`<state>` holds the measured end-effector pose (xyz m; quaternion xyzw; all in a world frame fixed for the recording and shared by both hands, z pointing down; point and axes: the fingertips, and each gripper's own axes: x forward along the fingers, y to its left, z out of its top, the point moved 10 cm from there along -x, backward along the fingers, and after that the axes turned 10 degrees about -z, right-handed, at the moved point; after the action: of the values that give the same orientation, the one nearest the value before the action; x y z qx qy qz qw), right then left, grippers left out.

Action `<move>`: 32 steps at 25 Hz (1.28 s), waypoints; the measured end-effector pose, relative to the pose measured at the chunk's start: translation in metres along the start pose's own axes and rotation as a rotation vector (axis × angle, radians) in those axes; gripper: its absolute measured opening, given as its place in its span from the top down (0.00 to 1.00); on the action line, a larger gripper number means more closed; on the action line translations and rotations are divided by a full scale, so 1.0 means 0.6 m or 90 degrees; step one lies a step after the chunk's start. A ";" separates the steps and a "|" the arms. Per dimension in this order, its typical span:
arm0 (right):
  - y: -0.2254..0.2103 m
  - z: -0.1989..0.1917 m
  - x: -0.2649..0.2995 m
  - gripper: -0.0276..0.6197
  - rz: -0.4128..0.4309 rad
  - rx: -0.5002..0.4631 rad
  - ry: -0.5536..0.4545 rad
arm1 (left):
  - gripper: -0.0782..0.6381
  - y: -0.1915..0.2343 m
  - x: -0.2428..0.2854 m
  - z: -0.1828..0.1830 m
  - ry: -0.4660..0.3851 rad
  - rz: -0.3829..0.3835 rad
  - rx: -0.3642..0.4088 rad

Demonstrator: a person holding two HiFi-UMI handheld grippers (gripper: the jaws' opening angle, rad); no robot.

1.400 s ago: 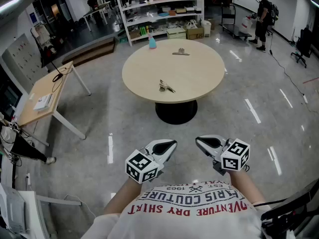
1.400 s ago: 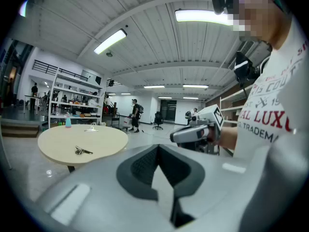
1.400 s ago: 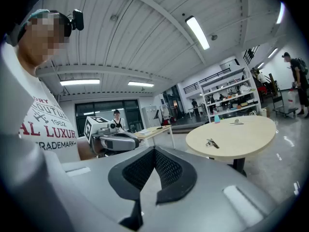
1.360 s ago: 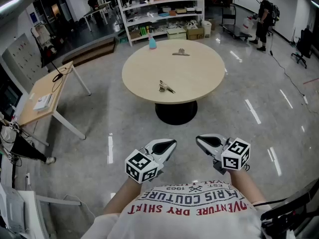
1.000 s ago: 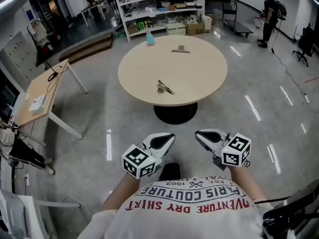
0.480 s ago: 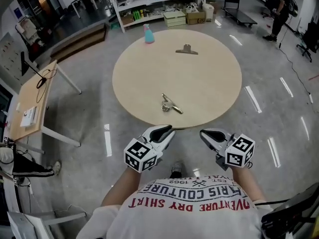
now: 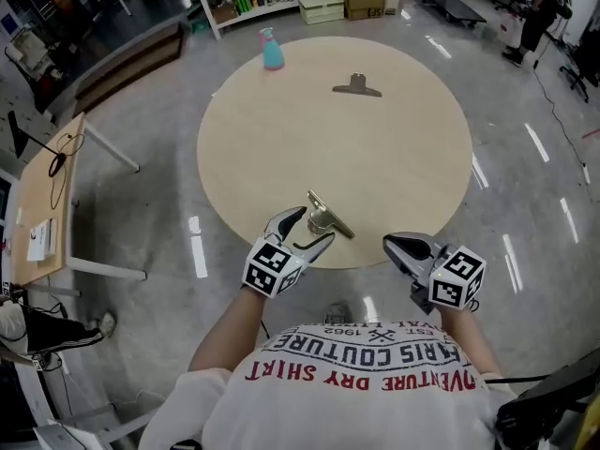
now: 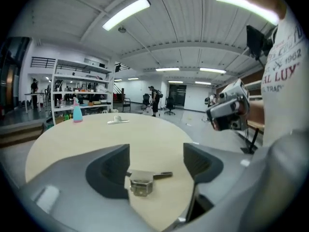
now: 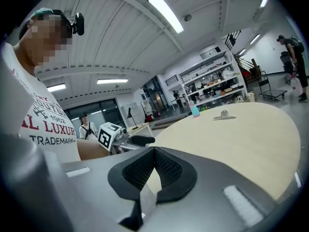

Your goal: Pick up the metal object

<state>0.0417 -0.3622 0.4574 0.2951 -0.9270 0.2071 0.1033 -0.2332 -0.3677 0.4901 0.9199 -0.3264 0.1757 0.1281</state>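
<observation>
A small metal latch-like object (image 7: pixel 335 223) lies near the front edge of the round beige table (image 7: pixel 394 167). My left gripper (image 7: pixel 312 225) reaches over that edge, and its jaws are opening. In the left gripper view the metal object (image 8: pixel 141 183) lies on the tabletop just ahead of the gap between the jaws of my left gripper (image 8: pixel 155 166), and neither pad touches it. My right gripper (image 7: pixel 403 248) hangs shut and empty just off the table's front right edge. The pads of my right gripper (image 9: pixel 154 166) meet in the right gripper view.
A second metal clip (image 7: pixel 357 85) lies at the far side of the table, with a blue spray bottle (image 7: pixel 272 49) at the far left rim. A small desk (image 7: pixel 42 204) stands to the left. Shelving and boxes (image 7: pixel 323 6) stand beyond the table.
The table has come much closer. My left gripper has moved forward over the table edge to the metal object and its jaws have spread apart. The right gripper stays shut.
</observation>
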 end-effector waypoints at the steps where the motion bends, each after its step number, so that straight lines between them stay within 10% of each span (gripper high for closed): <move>1: -0.007 0.000 0.006 0.96 -0.005 0.006 0.001 | 0.41 0.012 0.015 -0.011 0.025 0.000 0.011; 10: -0.053 -0.009 0.034 0.96 -0.040 0.044 0.022 | 0.36 0.078 0.129 -0.107 0.184 -0.052 0.030; 32: -0.069 -0.016 0.064 0.96 -0.052 0.054 0.047 | 0.50 0.097 0.128 -0.114 0.156 -0.046 0.004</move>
<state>0.0360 -0.4082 0.4916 0.3293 -0.9002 0.2521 0.1330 -0.2316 -0.4301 0.5901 0.9031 -0.2741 0.2831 0.1708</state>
